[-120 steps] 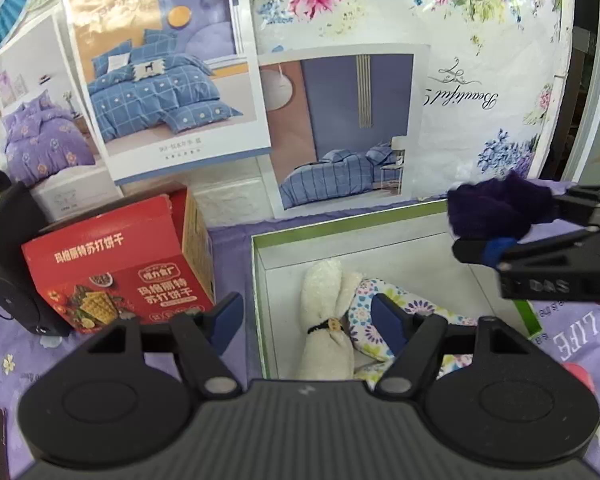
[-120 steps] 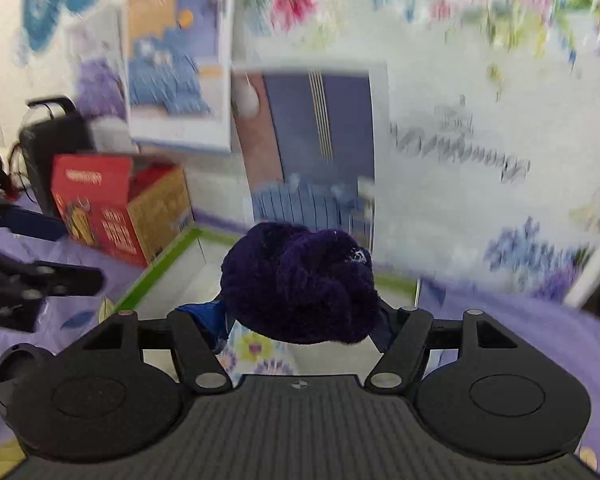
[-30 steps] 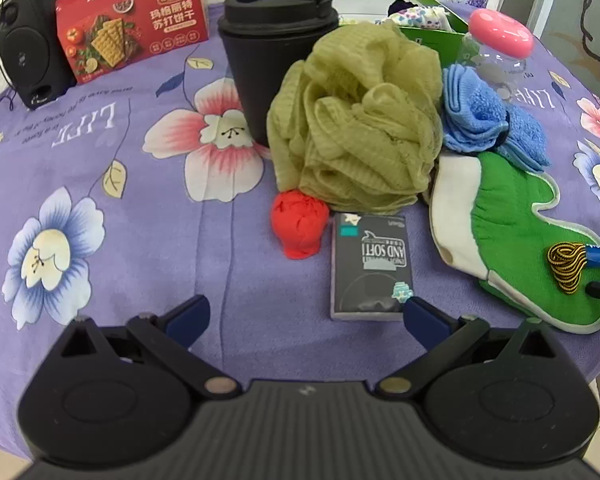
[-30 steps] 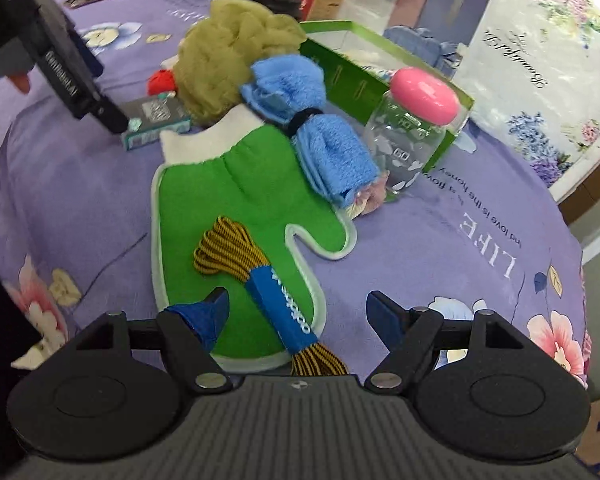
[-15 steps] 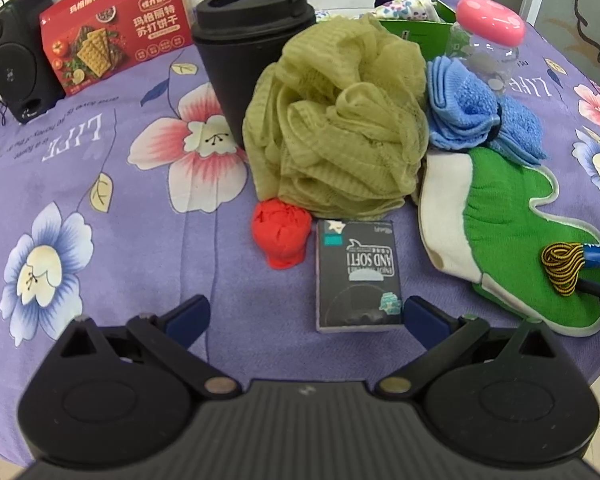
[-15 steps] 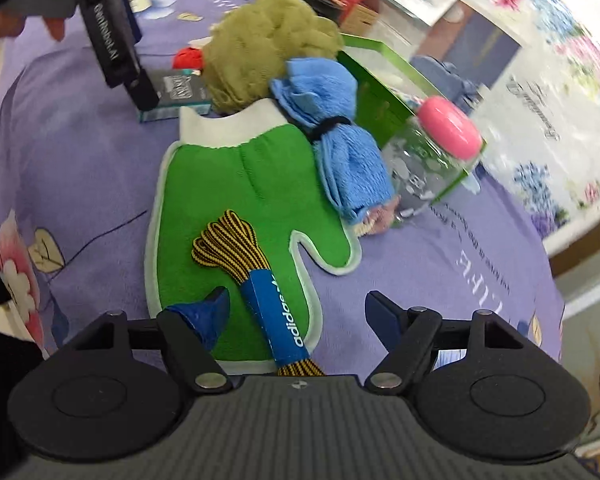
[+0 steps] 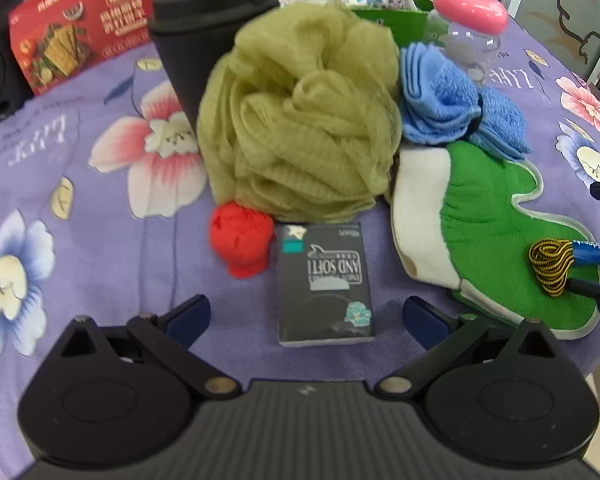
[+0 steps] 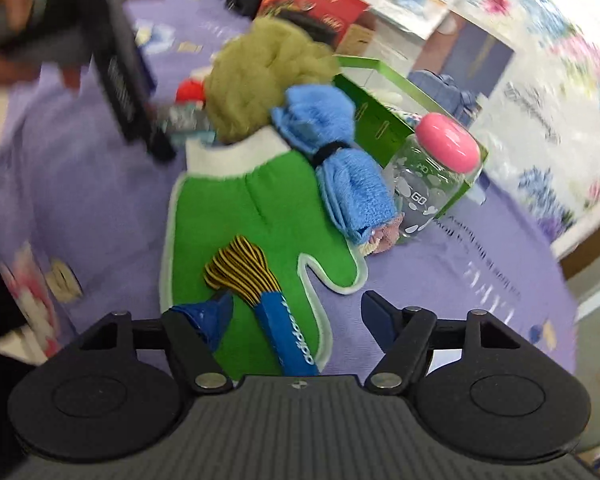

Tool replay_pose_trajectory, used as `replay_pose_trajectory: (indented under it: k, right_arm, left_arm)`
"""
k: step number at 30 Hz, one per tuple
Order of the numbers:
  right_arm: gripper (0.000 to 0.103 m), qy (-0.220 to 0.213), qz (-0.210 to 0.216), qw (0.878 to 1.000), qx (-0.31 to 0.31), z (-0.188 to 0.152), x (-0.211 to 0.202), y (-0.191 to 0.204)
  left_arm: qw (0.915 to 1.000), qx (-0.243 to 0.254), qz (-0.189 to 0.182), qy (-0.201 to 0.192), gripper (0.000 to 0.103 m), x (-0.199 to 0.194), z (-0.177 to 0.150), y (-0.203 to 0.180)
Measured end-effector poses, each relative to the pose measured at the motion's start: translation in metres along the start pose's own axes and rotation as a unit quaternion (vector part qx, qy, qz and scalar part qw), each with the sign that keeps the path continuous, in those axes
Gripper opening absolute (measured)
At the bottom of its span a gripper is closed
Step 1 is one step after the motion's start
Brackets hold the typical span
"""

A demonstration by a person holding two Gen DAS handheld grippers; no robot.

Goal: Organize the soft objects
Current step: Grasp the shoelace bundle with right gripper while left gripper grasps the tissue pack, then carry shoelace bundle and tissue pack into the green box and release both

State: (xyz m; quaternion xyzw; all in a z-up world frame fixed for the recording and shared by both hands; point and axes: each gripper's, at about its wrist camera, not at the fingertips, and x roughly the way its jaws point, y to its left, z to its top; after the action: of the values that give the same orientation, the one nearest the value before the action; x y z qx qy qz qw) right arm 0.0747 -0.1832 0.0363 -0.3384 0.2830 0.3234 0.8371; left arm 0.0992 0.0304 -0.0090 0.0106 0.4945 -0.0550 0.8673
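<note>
Shoelaces [image 8: 244, 270] lie on the green mitt [image 8: 236, 208] between my right gripper's [image 8: 298, 312] closing, not yet clenched jaws; left gripper [image 7: 306, 316] released over tissue pack [image 7: 326, 280]

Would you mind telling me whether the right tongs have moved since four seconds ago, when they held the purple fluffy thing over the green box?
Yes. The right tongs have left the green box, now empty, straddling the shoelace bundle on the green mitt.

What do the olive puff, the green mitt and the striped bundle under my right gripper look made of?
Olive puff: gathered mesh netting, likely nylon, ruffled and matte.
Green mitt: fuzzy fabric, probably terry, with a white cuff and piping.
Striped bundle: woven yellow-black cord, seemingly shoelaces, in a glossy blue sleeve.
</note>
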Motion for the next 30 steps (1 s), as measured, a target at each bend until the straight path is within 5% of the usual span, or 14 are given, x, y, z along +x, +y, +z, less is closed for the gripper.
replay_pose_trajectory:
  k: [3,9,10,12,13,23,30]
  right_arm:
    - [0.050,0.012,0.030,0.999,0.017,0.001,0.004,-0.004]
    - [0.019,0.037,0.081,0.995,0.036,-0.001,0.020,-0.006]
    - [0.011,0.037,0.088,0.994,0.043,-0.001,0.021,-0.006]
    - [0.003,0.036,0.094,0.994,0.046,-0.001,0.020,-0.003]
    - [0.002,0.035,0.093,0.994,0.045,-0.001,0.019,-0.001]
    - [0.000,0.004,0.078,0.992,0.099,-0.003,-0.005,-0.014]
    - [0.000,-0.055,0.047,0.992,0.099,0.020,-0.029,-0.027]
  left_arm:
    - [1.0000,-0.001,0.005,0.007,0.102,0.005,-0.001,0.001]
    - [1.0000,0.001,0.006,0.005,0.099,0.004,-0.002,0.003]
    - [1.0000,0.001,0.005,0.001,0.094,0.003,-0.003,0.003]
    - [0.9999,0.001,-0.002,-0.015,0.055,-0.002,-0.003,0.004]
    - [0.9998,0.006,-0.004,-0.020,0.045,-0.004,-0.002,0.004]
    - [0.9984,-0.017,-0.013,-0.052,0.045,-0.039,-0.004,0.015]
    - [0.9945,-0.037,-0.039,-0.090,0.045,-0.081,0.015,0.030]
